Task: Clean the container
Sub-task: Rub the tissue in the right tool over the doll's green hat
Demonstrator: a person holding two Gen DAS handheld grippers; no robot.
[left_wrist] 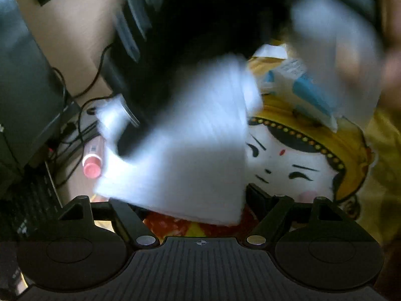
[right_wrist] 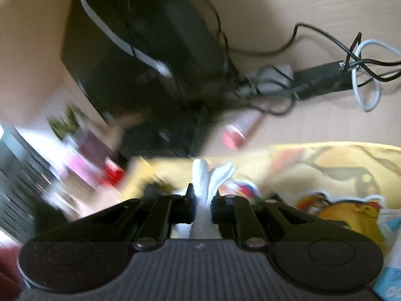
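Table: pale wood, cluttered with cables.
Printed cloth: yellow, with a cartoon face, under your work.
Container: white, matte and blurred. It sits at 12 o'clock from your left tongs, right between their fingers. Its long axis runs from 4 to 10 o'clock, and the dark mouth is probably at the 10 o'clock end. Your left hand is the nearer one, but you cannot tell whether its pads are pressing.
Tissue wad: white and crumpled, clenched in your right tongs.
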